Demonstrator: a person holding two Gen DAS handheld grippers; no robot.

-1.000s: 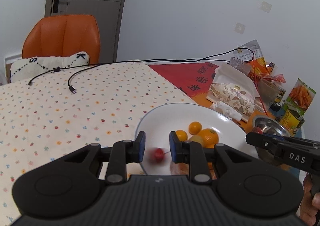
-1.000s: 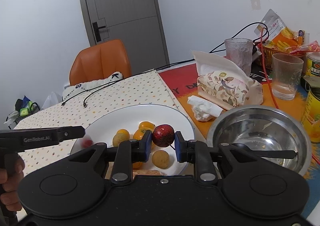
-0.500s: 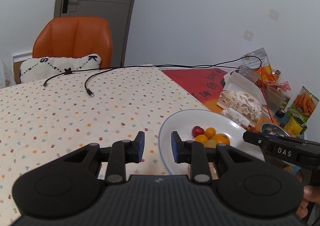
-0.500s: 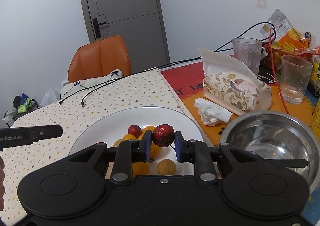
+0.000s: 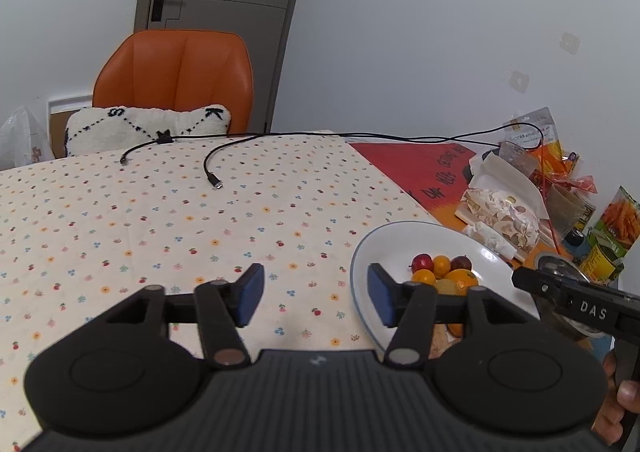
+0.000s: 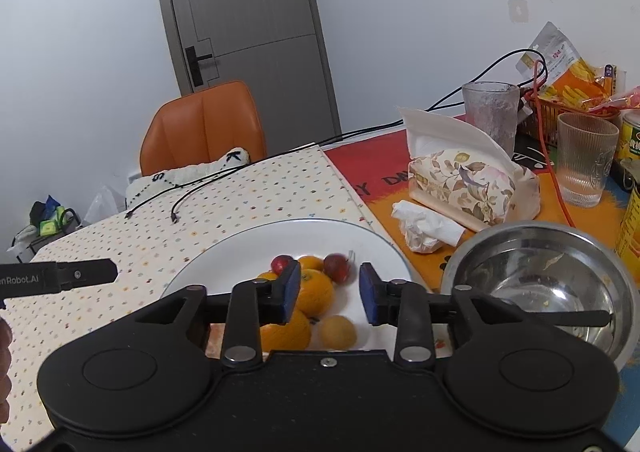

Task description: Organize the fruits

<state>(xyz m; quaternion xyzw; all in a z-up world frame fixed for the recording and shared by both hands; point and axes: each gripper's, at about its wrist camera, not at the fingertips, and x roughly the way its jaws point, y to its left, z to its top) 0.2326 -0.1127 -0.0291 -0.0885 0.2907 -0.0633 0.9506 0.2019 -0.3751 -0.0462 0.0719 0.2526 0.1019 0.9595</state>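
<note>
A white plate (image 6: 240, 244) (image 5: 400, 236) holds several oranges (image 6: 316, 292), a yellowish fruit (image 6: 337, 332) and two small red fruits (image 6: 337, 267) (image 6: 281, 262). My right gripper (image 6: 329, 294) hovers open just above the plate's near side, nothing between its fingers; the red fruit with a stem lies just beyond it. My left gripper (image 5: 316, 300) is open and empty, held over the dotted tablecloth (image 5: 160, 220) at the plate's left edge. The fruit pile (image 5: 442, 272) shows to its right.
A steel bowl (image 6: 540, 280) stands right of the plate. Behind it are a crumpled tissue (image 6: 424, 228), a floral tissue pack (image 6: 464, 176), two glasses (image 6: 584, 160), cans and snack bags. Black cables (image 5: 212, 164) lie across the cloth; an orange chair (image 5: 176, 76) stands beyond.
My right gripper opened and let the red fruit drop onto the plate beside the oranges. My left gripper opened wider and drew back left, away from the plate.
</note>
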